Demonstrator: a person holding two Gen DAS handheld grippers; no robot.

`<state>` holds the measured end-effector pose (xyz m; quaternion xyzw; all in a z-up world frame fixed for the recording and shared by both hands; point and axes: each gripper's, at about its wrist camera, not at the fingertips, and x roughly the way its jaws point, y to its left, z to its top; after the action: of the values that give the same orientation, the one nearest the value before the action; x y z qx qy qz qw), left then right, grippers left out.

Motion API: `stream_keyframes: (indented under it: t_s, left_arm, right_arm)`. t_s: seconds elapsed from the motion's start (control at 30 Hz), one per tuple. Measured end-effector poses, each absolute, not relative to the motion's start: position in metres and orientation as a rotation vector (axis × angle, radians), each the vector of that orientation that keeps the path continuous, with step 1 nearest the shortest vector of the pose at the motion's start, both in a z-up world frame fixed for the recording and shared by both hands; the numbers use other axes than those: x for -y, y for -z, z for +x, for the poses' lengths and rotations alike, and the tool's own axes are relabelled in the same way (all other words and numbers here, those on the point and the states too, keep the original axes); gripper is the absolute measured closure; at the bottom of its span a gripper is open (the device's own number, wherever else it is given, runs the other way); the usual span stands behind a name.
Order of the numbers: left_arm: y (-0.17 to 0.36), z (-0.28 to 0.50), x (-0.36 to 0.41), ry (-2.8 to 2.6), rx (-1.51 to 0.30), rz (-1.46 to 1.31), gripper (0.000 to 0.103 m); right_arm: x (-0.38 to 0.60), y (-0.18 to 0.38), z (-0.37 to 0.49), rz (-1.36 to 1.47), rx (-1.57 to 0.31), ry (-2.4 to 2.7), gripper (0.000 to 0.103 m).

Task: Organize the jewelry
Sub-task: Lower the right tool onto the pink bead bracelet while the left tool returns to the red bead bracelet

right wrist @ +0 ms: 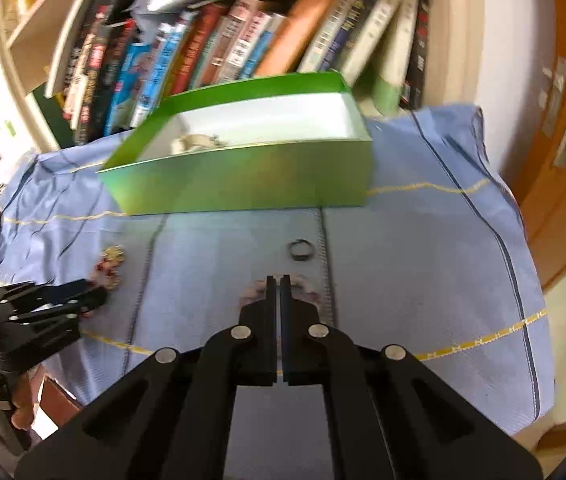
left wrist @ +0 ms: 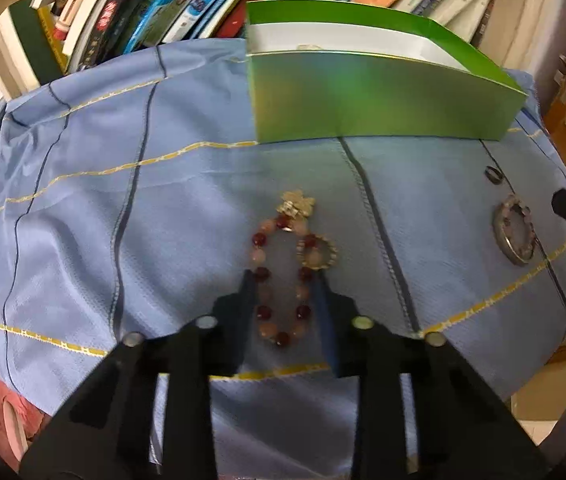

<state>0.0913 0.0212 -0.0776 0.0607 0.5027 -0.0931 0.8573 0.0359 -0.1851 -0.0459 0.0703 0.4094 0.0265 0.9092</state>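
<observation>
Left wrist view: left hand-held gripper [left wrist: 283, 276] straddles the bead bracelet [left wrist: 283, 280] on the blue cloth [left wrist: 83, 200], pads against its sides, pinching it for lifting. Right hand-held gripper [right wrist: 277, 280] is closed over the bangle [right wrist: 303, 286]; whether gripped, unclear. Green box [right wrist: 243, 184] waits behind, open.

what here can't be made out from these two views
- Silver bangle: in the right wrist view the shut right gripper covers most of it, so a grip can't be confirmed.
- Pale pieces in the green box: near wall hides them in the left wrist view; blurred in the right.
- Beaded bracelet: left gripper fingers flank it; contact unclear through blur.
- Small dark ring: too small for detail.
- Book titles: motion-blurred.
</observation>
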Motion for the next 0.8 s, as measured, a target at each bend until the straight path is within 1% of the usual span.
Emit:
stream_keyframes:
  t_s: [0.1,0.13,0.17,0.2,0.27,0.3,0.37,0.43,0.47,0.5,0.67,0.8]
  left_arm:
    - [0.078,0.081,-0.007,0.292,-1.065,0.141,0.078]
    - [0.077,0.077,-0.002,0.32,-1.066,0.148,0.077]
    - [0.077,0.075,0.0,0.332,-1.067,0.149,0.075]
    - [0.076,0.074,0.001,0.339,-1.067,0.146,0.071]
    - [0.075,0.074,-0.002,0.322,-1.062,0.139,0.063]
    - [0.074,0.075,-0.004,0.311,-1.058,0.133,0.059]
    - [0.072,0.078,-0.01,0.295,-1.054,0.121,0.057]
    - [0.07,0.08,-0.013,0.279,-1.049,0.117,0.057]
    - [0.07,0.08,-0.015,0.273,-1.047,0.116,0.057]
    - [0.07,0.08,-0.015,0.27,-1.046,0.116,0.057]
    - [0.076,0.083,-0.014,0.267,-1.062,0.114,0.056]
    - [0.08,0.086,-0.015,0.263,-1.073,0.11,0.056]
  right_arm:
    - [0.178,0.049,0.035,0.132,-0.866,-0.077,0.1]
    - [0.177,0.053,0.036,0.135,-0.884,-0.08,0.099]
    - [0.177,0.056,0.036,0.136,-0.895,-0.082,0.097]
    - [0.176,0.059,0.036,0.133,-0.905,-0.082,0.094]
    - [0.176,0.066,0.034,0.133,-0.926,-0.079,0.091]
    - [0.176,0.07,0.034,0.135,-0.937,-0.083,0.089]
    - [0.177,0.077,0.033,0.139,-0.954,-0.089,0.083]
    - [0.178,0.081,0.032,0.146,-0.957,-0.098,0.069]
    - [0.177,0.081,0.031,0.148,-0.953,-0.104,0.067]
    - [0.177,0.08,0.03,0.153,-0.948,-0.113,0.065]
    - [0.172,0.075,0.033,0.132,-0.926,-0.114,0.065]
    - [0.193,0.074,0.038,0.171,-0.906,-0.035,0.065]
